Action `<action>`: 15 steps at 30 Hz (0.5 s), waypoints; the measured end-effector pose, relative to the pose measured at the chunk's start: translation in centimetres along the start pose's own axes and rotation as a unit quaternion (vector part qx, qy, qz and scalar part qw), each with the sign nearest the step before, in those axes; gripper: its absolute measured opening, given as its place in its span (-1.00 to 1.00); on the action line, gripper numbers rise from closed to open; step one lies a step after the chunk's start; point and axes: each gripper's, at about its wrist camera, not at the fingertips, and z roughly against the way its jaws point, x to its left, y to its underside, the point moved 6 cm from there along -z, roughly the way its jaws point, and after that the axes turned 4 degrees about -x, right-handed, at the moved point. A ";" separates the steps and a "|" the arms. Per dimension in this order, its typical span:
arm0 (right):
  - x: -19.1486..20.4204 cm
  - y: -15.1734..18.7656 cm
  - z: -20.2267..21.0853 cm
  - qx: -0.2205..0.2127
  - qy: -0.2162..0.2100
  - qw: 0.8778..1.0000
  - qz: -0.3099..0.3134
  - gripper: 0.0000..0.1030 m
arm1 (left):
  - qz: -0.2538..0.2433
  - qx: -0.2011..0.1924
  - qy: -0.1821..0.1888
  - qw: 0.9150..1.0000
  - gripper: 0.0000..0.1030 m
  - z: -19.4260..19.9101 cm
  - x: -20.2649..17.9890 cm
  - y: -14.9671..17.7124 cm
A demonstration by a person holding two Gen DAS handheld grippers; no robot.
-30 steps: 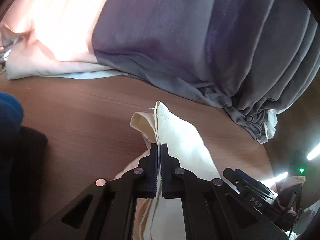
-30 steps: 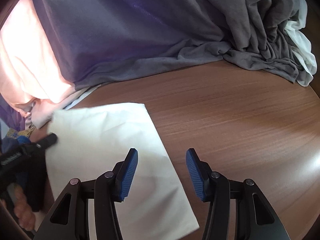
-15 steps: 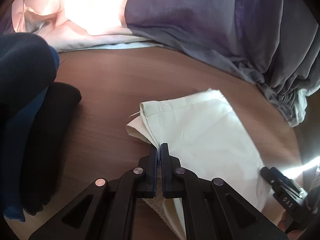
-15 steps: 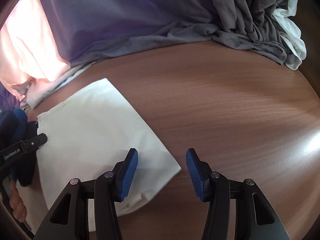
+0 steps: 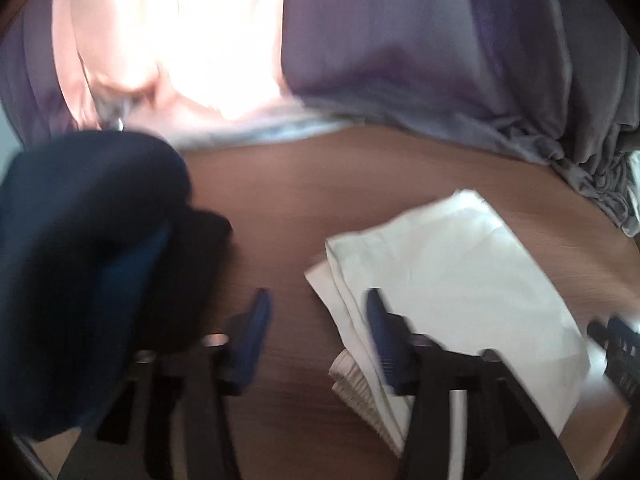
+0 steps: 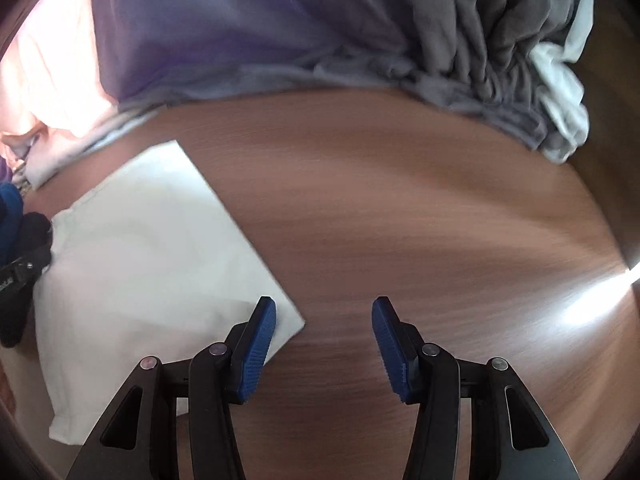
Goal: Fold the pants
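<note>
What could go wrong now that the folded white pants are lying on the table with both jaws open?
1. The left hand-held gripper has just been opening, and its right finger sits over the folded white pants; pulling away could drag the layered edge loose.
2. The dark blue garment lies close to the left; a sweep may snag it.
3. The grey cloth pile crowds the wooden table.

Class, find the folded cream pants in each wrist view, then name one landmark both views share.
Left wrist view: folded cream pants lie right of centre, on the wooden table.
Right wrist view: folded cream pants lie at lower left.
Shared landmark: the grey fabric heap along the top.
</note>
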 end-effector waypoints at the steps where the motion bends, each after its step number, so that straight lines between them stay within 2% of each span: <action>1: 0.0 -0.4 0.5 -0.012 -0.006 1.000 0.001 0.00 | -0.002 -0.008 0.002 1.000 0.13 0.6 0.0 -0.1; 4: 0.4 -2.0 1.7 -0.046 -0.056 0.997 0.005 0.38 | -0.008 -0.015 0.022 1.000 0.19 2.1 -0.1 0.7; 6: 0.7 -2.5 1.7 -0.050 -0.087 0.995 0.006 0.39 | -0.001 -0.008 0.050 0.999 0.19 2.2 -0.4 1.3; 10: 1.4 -2.3 0.1 -0.006 -0.165 0.986 -0.009 0.39 | 0.029 0.032 0.087 0.995 0.19 0.7 -0.8 3.1; 15: 2.5 -1.3 -1.7 0.014 -0.176 0.984 0.010 0.39 | 0.056 0.052 0.102 0.992 0.19 -1.4 -0.6 3.7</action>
